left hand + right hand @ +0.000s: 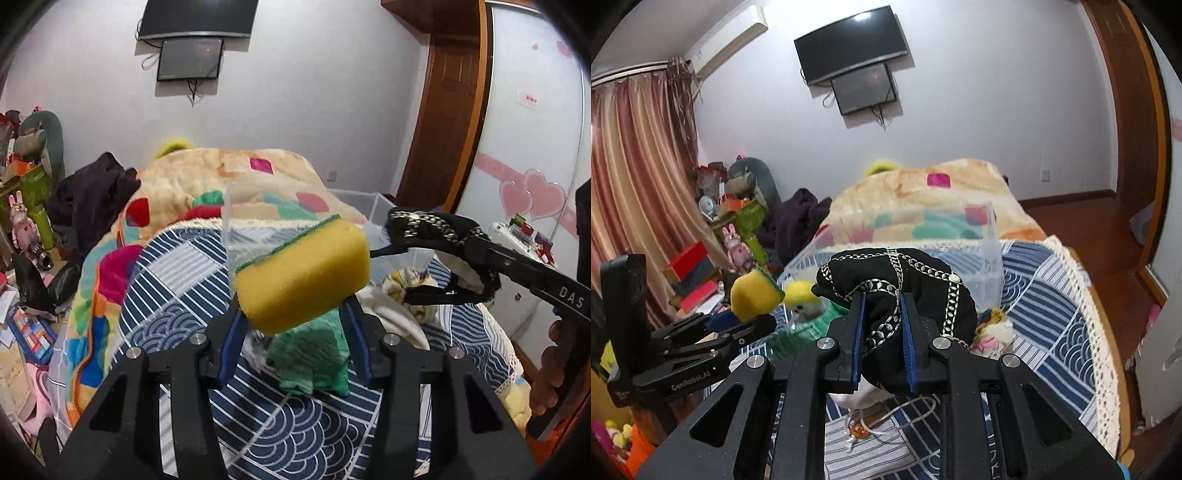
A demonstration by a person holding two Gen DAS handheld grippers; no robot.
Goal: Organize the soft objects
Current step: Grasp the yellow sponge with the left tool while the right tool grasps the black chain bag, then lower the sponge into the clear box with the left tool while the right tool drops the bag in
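Note:
My left gripper (295, 310) is shut on a yellow sponge (303, 273) with a green scrub side, held above the bed. The sponge also shows in the right wrist view (753, 295). My right gripper (882, 306) is shut on a black embroidered cloth pouch (916, 284) with silver chain trim, which shows at the right of the left wrist view (432, 229). A clear plastic box (982, 258) stands on the bed just beyond both grippers. A green knitted cloth (314, 358) lies on the quilt under the sponge.
A blue and white patterned quilt (177, 295) covers the bed, with a colourful fleece blanket (207, 177) heaped behind the box. A yellow and white soft toy (406, 284) lies by the box. Dark clothes (92, 195) and cluttered shelves (26, 206) are at the left.

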